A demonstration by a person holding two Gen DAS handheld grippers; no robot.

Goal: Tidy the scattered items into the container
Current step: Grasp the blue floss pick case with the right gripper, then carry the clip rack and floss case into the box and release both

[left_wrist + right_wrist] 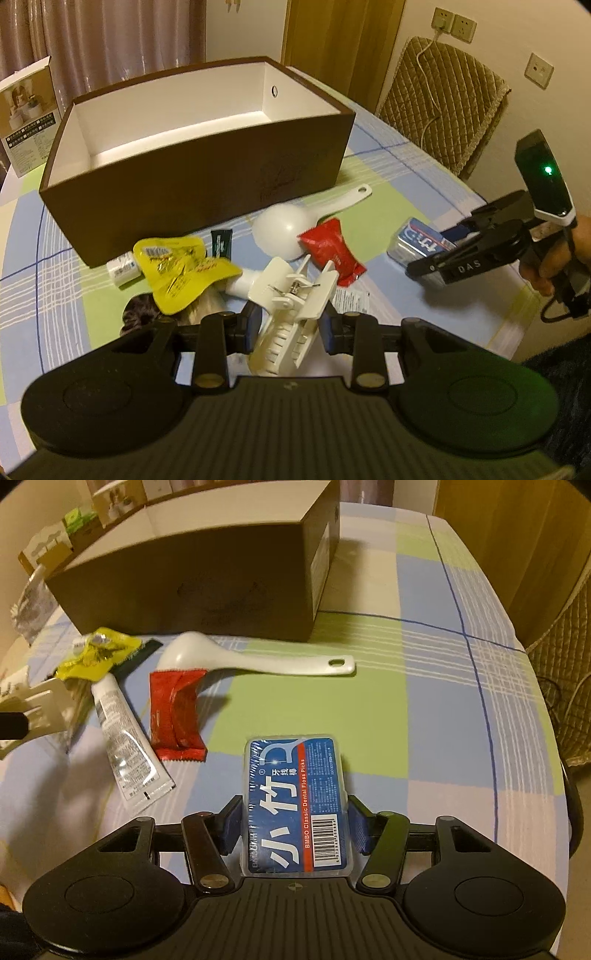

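Observation:
My left gripper (289, 320) is shut on a white hair claw clip (291, 306), held just above the table. My right gripper (293, 821) is shut on a blue dental floss pick box (293, 801); that box also shows in the left wrist view (417, 240). The brown open box (199, 147) with a white inside stands behind the items. On the cloth lie a white spoon (258, 657), a red packet (176, 710), a yellow packet (181, 271), a white tube (127, 744) and a dark sachet (221, 242).
A small white carton (123, 267) lies by the brown box's front. A dark furry item (142, 314) lies under the yellow packet. A printed product box (27, 114) stands at far left. A quilted chair (443, 103) stands behind the table's right edge.

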